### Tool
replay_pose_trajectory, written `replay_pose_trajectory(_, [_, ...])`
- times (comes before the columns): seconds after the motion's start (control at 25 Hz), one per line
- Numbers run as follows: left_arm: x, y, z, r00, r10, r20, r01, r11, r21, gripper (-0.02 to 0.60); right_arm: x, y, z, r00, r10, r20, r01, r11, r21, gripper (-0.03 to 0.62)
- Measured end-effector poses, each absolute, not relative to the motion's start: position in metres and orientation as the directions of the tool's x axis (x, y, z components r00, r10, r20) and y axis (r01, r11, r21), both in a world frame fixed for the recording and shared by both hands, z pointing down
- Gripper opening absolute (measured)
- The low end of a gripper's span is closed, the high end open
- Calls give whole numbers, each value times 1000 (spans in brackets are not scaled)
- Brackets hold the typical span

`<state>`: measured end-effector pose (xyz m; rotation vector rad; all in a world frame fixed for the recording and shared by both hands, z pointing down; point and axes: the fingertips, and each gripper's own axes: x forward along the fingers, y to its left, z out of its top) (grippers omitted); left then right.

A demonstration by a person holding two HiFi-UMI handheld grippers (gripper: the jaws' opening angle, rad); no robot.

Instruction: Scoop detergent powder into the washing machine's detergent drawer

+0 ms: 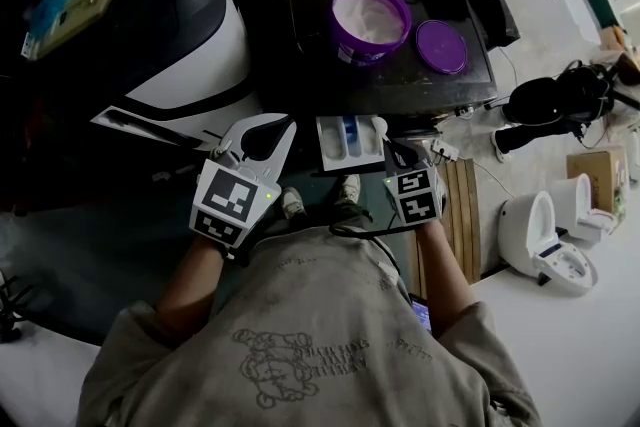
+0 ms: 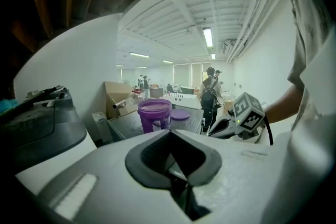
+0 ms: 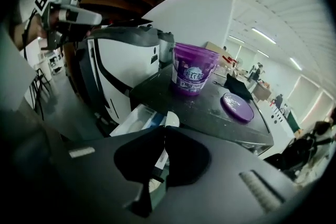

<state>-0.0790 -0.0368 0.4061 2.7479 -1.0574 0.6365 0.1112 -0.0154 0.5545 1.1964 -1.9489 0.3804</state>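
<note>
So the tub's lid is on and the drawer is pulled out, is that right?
Not quite: the tub is open, its lid lying beside it on the machine, as the head view shows. The drawer is indeed pulled out.

**Almost nothing here reads clearly**

On the purple tub (image 3: 193,68), the front label carries a band of pale lettering above a blue-and-white picture, but you cannot make out a single word of it. The back of your shirt (image 1: 300,360) shows a faded print with a line of capitals across a drawing, too worn and dim to spell. The cube (image 1: 235,200) on your left gripper (image 1: 286,127) and the cube (image 1: 415,195) on your right gripper (image 1: 393,151) bear black-and-white square markers only, no letters or numbers.
</note>
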Motion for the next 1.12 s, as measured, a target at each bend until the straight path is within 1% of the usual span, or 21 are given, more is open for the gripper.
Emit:
replay_pose_trajectory(0.2, [-76, -38, 405, 666, -610, 430, -664, -747, -33, 0, 119, -21, 544, -312, -638, 704, -916, 398, -46, 32])
replay_pose_trajectory(0.48, [-72, -42, 402, 665, -609, 432, -661, -750, -40, 0, 126, -27, 525, -379, -667, 641, -924, 307, -227, 32])
replay_pose_trajectory(0.72, [-69, -51, 396, 659, -620, 426, -670, -741, -42, 0, 124, -38, 487, -416, -711, 567, -909, 316, -271, 31])
replay_pose_trajectory(1.12, [-68, -79, 364, 628, -687, 366, -721, -690, -57, 0, 121, -67, 413, -470, -758, 452, -883, 404, -240, 31])
